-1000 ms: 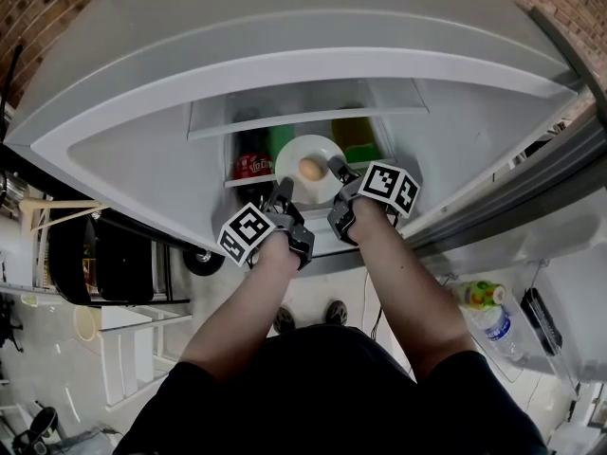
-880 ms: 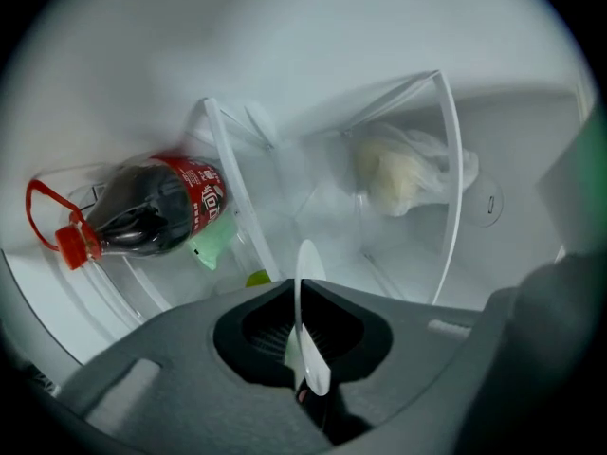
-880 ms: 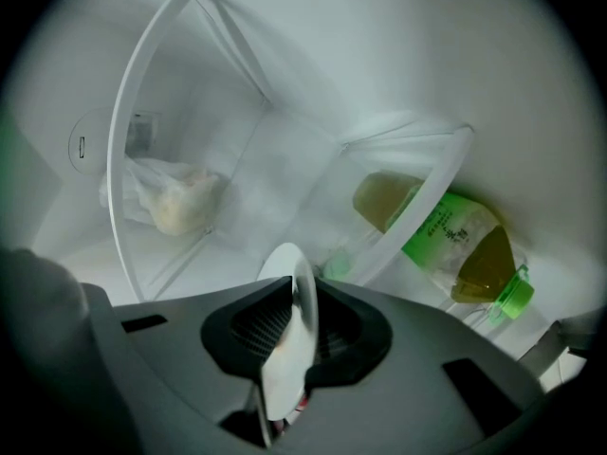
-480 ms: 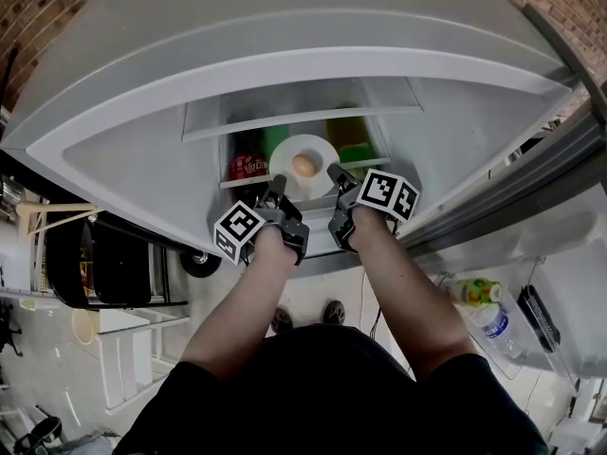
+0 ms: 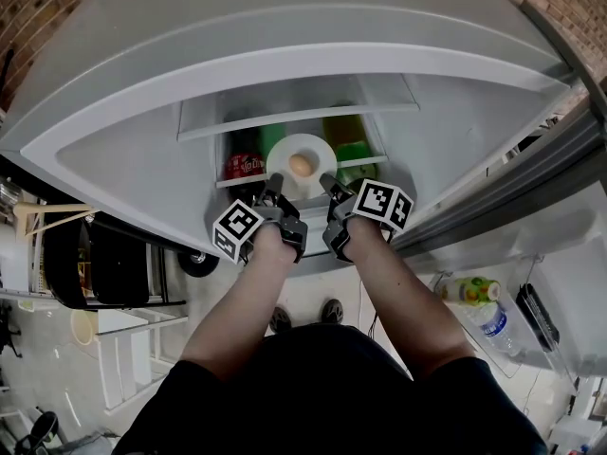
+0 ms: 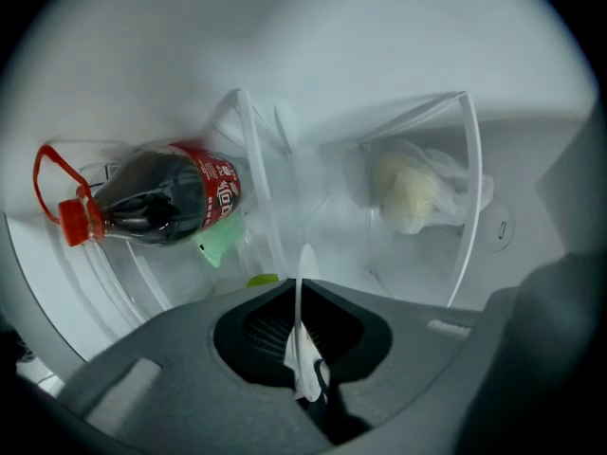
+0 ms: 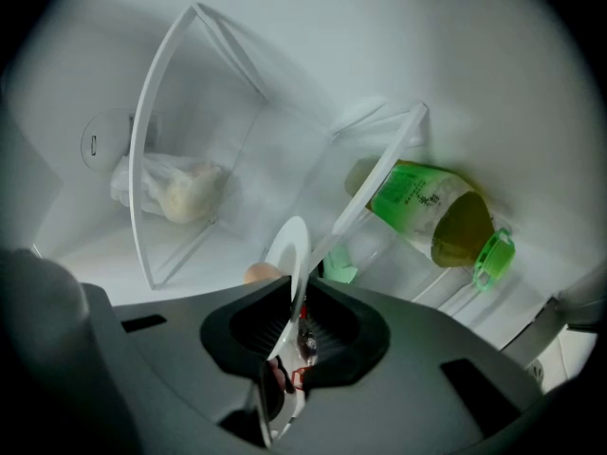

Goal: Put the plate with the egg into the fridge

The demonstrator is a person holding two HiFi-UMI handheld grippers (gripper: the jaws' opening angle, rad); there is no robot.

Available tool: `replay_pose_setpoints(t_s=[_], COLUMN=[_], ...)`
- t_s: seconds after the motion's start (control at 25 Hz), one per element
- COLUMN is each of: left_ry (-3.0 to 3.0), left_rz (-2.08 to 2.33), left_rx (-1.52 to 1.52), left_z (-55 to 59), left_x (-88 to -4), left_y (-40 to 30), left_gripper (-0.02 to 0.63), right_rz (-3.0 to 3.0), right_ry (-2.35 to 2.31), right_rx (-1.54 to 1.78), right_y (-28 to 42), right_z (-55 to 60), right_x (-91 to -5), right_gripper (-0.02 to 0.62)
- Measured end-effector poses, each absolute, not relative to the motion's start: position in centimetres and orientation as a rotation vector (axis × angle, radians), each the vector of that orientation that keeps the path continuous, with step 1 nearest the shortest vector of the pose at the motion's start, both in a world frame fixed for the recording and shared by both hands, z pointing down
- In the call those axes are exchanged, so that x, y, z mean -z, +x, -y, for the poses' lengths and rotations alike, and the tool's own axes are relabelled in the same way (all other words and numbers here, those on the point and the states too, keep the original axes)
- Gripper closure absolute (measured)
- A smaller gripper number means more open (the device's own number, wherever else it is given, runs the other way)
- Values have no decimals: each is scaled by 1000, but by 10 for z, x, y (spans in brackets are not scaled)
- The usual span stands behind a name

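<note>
A white plate [image 5: 302, 165] with a brown egg [image 5: 301, 165] on it is held inside the open fridge, over a glass shelf [image 5: 275, 179]. My left gripper [image 5: 272, 197] is shut on the plate's left rim, seen edge-on as a thin white line [image 6: 298, 292] between its jaws. My right gripper [image 5: 328, 189] is shut on the right rim of the plate [image 7: 287, 254], with the egg [image 7: 261, 273] peeking beside it.
A dark cola bottle with a red label [image 5: 243, 165] [image 6: 156, 197] lies at the left, a green-label bottle [image 5: 349, 150] [image 7: 432, 207] at the right. A clear drawer holds a bagged pale lump [image 6: 410, 190] [image 7: 175, 190]. The fridge door [image 5: 531, 197] stands open at the right.
Both grippers and the plate with the egg have moved slightly up and left in the head view, farther into the fridge compartment.
</note>
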State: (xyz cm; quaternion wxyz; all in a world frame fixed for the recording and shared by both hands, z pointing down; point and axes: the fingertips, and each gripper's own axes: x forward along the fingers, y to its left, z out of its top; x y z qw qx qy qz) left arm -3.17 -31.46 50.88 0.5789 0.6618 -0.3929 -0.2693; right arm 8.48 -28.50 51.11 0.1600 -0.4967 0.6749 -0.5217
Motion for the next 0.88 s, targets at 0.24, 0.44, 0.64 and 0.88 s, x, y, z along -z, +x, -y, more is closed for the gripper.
replay_pose_setpoints(t_s=[0.24, 0.44, 0.64, 0.88], left_ry=[1560, 1584, 1601, 1594], left_rz=[905, 886, 870, 838], left_rx=[625, 616, 607, 569], left_z=[313, 309, 301, 291], left_x=[-507, -504, -503, -508], left_y=[-30, -27, -25, -14], left_gripper=[588, 555, 548, 568], right_rz=[-1853, -1793, -1759, -1781], right_ry=[-1396, -1371, -1358, -1364], right_rx=[1499, 1502, 1499, 1490], right_y=[88, 91, 93, 93], right_z=[292, 298, 302, 306], right_x=[-510, -509, -507, -504], right_gripper=[555, 564, 568, 568])
